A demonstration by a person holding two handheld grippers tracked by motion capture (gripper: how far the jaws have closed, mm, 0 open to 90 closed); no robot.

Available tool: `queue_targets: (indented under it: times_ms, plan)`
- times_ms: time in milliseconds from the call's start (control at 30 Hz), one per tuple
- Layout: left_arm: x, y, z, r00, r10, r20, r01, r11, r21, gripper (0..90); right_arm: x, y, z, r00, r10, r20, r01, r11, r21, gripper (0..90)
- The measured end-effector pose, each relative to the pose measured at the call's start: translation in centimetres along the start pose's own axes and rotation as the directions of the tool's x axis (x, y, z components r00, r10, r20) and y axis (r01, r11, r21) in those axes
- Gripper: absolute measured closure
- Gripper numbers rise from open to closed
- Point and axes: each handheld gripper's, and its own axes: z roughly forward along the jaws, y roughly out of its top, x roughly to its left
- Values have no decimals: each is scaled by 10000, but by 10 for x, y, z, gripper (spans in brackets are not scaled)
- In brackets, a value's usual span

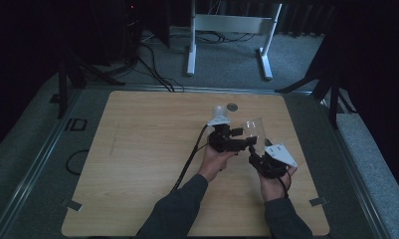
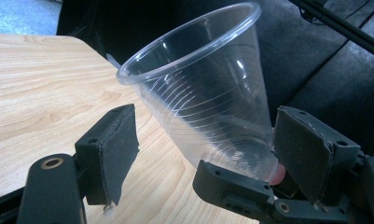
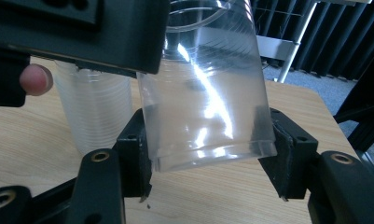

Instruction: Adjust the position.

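A clear plastic cup [image 1: 254, 128] [image 2: 208, 93] [image 3: 208, 93] is held tilted above the wooden table [image 1: 147, 149], right of centre. My right gripper [image 1: 253, 148] [image 3: 208, 154] is shut on the cup's base, one pad on each side. My left gripper [image 1: 233, 137] [image 2: 212, 140] comes in from the left and stands open around the cup's lower part. Its left pad [image 2: 114, 149] is clearly off the wall. A stack of clear cups [image 1: 219, 113] [image 3: 93, 112] stands on the table just behind the left gripper.
A small grey disc [image 1: 231, 106] lies on the table near the far edge. The left gripper's cable [image 1: 189, 164] trails toward the front edge. A white frame [image 1: 232, 25] stands on the floor beyond the table.
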Motion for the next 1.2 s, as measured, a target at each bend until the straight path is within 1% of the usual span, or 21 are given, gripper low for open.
queue_targets:
  times_ms: [100,200,267,367,467,567,833,900,967,1033,1100,1167,1200]
  plan:
    - [3,-1,2,9994,-322,103,323,9994,-89,222,0,0,0,10000,5,12,-5,10000,-42,418]
    - [3,-1,3,9988,-465,143,467,9988,-112,211,1,-1,0,10000,26,17,-26,10000,-31,419]
    - [3,-2,4,9989,-460,113,461,9989,-115,206,1,-1,0,10000,41,17,-41,10000,-10,419]
    - [3,-2,6,9982,-581,168,583,9982,-142,193,1,-1,0,10000,49,11,-49,10000,-15,419]
    - [4,-3,9,9962,-807,317,813,9965,-175,184,2,-1,0,10000,35,1,-35,10000,-29,419]
    - [4,-3,10,9960,-836,302,840,9964,-130,176,2,-1,0,10000,21,0,-21,10000,-34,419]
    - [4,-1,12,9927,-1141,381,1155,9927,-348,175,4,-1,0,10000,-56,-67,56,10000,-61,418]
    - [6,-1,13,9906,-1302,430,1322,9900,-489,175,4,-1,0,9999,-69,-97,69,10000,-64,419]
    - [6,0,13,9895,-1377,433,1398,9889,-511,175,5,-1,1,9999,-90,-117,89,9999,-51,419]
    - [7,0,13,9898,-1358,429,1380,9890,-528,175,5,-2,1,9999,-103,-128,103,9999,-59,419]
    - [7,1,14,9893,-1407,394,1429,9879,-610,175,6,-2,1,9998,-105,-163,105,9999,-55,419]
    - [7,1,14,9879,-1483,448,1509,9867,-609,175,6,-2,1,9997,-117,-198,116,9999,-47,419]
    - [8,1,14,9881,-1487,396,1510,9866,-615,175,6,-2,1,9998,-106,-194,105,9999,-53,418]
